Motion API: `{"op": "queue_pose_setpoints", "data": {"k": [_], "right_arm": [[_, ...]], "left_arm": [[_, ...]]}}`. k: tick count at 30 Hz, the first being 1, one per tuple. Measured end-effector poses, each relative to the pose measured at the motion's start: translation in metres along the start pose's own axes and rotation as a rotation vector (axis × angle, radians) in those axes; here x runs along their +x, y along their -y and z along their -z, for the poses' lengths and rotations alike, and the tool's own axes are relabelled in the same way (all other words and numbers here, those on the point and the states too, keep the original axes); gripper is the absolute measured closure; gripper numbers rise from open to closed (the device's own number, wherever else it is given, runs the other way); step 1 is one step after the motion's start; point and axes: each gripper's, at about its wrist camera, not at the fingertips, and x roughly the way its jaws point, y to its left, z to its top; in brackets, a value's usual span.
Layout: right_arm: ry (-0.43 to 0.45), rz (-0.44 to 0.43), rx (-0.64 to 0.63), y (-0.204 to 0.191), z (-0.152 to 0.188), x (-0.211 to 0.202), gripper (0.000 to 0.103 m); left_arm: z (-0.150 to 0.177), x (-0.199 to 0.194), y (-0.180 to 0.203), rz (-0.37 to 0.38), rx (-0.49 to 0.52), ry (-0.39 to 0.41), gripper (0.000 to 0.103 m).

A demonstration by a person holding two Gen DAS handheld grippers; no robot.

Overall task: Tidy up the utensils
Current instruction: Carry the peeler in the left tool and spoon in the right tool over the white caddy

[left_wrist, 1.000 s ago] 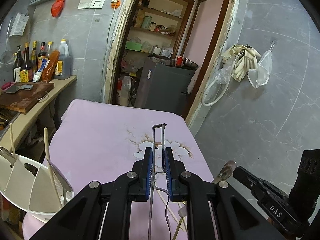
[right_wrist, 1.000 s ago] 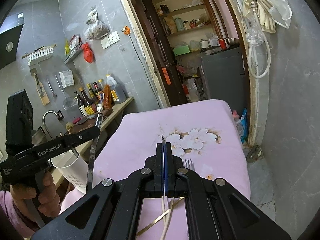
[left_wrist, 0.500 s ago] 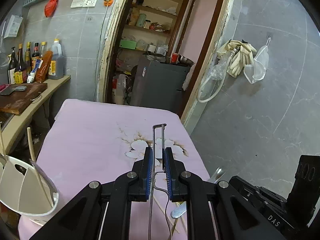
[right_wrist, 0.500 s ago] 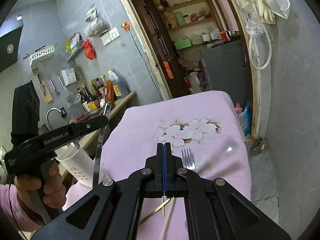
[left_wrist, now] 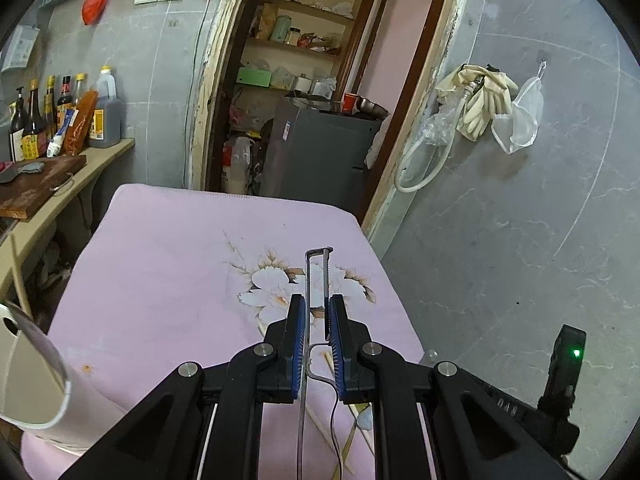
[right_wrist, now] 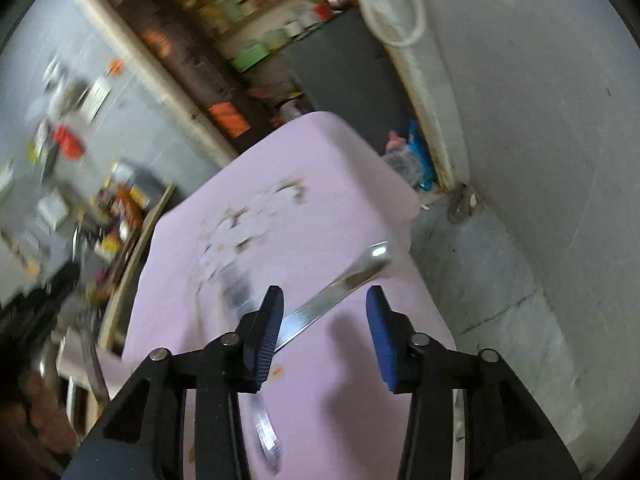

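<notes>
The left gripper (left_wrist: 317,322) is clamped on a thin metal peeler (left_wrist: 316,280) above the pink tablecloth (left_wrist: 160,264), the white holder (left_wrist: 36,376) just to its left (likely its destination). The right gripper (right_wrist: 324,332), jaws opening and empty, is over a metal utensil (right_wrist: 336,292) on the cloth; next it must close on the handle.

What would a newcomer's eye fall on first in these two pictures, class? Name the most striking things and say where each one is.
In the left wrist view, the left claw pinches a thin metal peeler that sticks out over the pink flowered cloth. In the blurred right wrist view, the right claw is opening above a shiny metal utensil handle lying slantwise on the cloth. A white utensil holder stands at the left edge.
</notes>
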Motion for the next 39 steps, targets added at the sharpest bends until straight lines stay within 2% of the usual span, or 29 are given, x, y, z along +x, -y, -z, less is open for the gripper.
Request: {"op": "queue_pose_setpoints", "data": {"k": [4, 8, 9, 13, 18, 21, 25, 30, 33, 39], "right_arm": [[-0.001, 0.014, 0.052, 0.023, -0.009, 0.024, 0.064], [-0.032, -0.012, 0.067, 0.030, -0.016, 0.048, 0.065], [-0.044, -0.025, 0.067, 0.028, -0.017, 0.053, 0.068], [-0.070, -0.040, 0.052, 0.019, -0.015, 0.065, 0.095], [-0.024, -0.078, 0.007, 0.001, -0.016, 0.044, 0.099], [0.037, -0.115, -0.077, -0.032, -0.024, 0.011, 0.101], [0.134, -0.143, -0.265, -0.103, -0.030, -0.040, 0.100], [0.249, -0.262, -0.384, -0.191, -0.034, -0.086, 0.100], [0.304, -0.339, -0.435, -0.242, -0.031, -0.099, 0.100], [0.338, -0.407, -0.521, -0.322, -0.002, -0.100, 0.100]], "left_arm": [[0.004, 0.013, 0.002, -0.012, -0.010, -0.003, 0.091], [0.005, 0.021, 0.005, -0.023, -0.014, -0.006, 0.091], [0.005, 0.022, 0.006, -0.025, -0.014, -0.006, 0.091], [0.003, 0.024, 0.007, -0.028, -0.015, -0.007, 0.091], [-0.002, 0.018, 0.006, -0.006, -0.034, 0.005, 0.091], [-0.013, 0.001, 0.004, 0.011, -0.046, 0.045, 0.091], [-0.034, -0.037, -0.003, 0.037, -0.053, 0.126, 0.091], [-0.061, -0.088, -0.035, 0.039, -0.114, 0.226, 0.091], [-0.074, -0.117, -0.065, 0.002, -0.124, 0.287, 0.091], [-0.083, -0.157, -0.140, -0.120, -0.117, 0.359, 0.091]]}}
